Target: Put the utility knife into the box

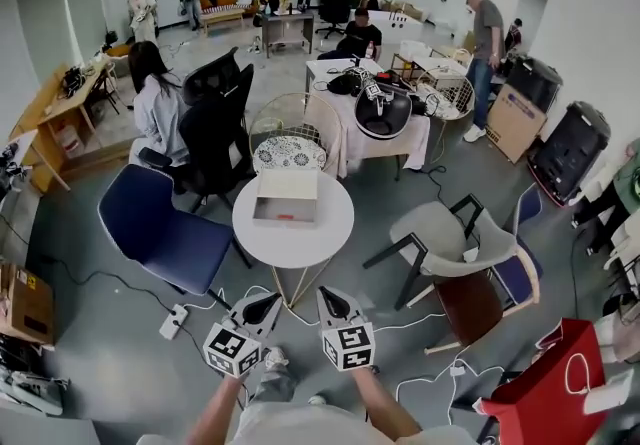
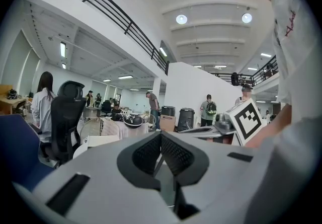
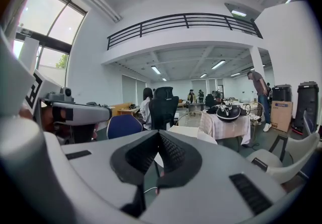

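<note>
An open, shallow cardboard box (image 1: 287, 196) lies on the round white table (image 1: 330, 233) ahead of me; it also shows as the pale box (image 2: 103, 140) and the pale box (image 3: 183, 131) beyond the jaws in the two gripper views. I see no utility knife in any view. My left gripper (image 1: 264, 306) and right gripper (image 1: 332, 301) are held side by side close to my body, short of the table's near edge, pointing toward it. Both have their jaws together with nothing between them, the left gripper (image 2: 161, 135) and the right gripper (image 3: 159, 135) alike.
A blue chair (image 1: 160, 223) stands left of the table, a black office chair (image 1: 215, 123) and a wire chair (image 1: 290, 133) behind it, a grey chair (image 1: 460, 243) to the right. A power strip (image 1: 173, 321) and cables lie on the floor. A red bag (image 1: 545, 393) sits at lower right.
</note>
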`<state>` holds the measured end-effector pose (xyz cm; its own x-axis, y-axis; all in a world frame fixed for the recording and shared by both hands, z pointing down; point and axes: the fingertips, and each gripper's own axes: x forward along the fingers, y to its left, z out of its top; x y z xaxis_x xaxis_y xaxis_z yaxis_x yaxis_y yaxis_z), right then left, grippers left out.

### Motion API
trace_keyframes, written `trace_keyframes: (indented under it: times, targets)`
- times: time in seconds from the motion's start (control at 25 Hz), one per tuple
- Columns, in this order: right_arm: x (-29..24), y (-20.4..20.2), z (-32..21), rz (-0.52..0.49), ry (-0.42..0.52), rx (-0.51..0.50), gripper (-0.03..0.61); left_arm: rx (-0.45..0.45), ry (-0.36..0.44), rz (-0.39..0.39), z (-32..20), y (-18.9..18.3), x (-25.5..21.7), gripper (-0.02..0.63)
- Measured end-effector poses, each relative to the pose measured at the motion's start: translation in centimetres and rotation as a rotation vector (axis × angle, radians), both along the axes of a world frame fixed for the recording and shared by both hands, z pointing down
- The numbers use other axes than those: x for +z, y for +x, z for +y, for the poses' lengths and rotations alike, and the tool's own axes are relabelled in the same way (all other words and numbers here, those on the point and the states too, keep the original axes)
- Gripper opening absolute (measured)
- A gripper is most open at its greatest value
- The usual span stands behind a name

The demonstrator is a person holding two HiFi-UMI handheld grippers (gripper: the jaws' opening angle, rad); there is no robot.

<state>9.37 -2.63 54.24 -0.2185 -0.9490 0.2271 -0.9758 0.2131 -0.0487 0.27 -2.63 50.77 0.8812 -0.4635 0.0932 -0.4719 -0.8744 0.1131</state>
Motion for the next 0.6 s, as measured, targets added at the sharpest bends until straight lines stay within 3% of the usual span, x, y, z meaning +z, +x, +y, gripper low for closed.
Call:
trace_keyframes:
  times: [0.6]
  targets:
    - [-0.5, -3.2, 8.4, 0.027, 0.022, -0.081, 0.015, -0.043, 0.025, -0.007, 9.1, -1.9, 0.0, 0.011]
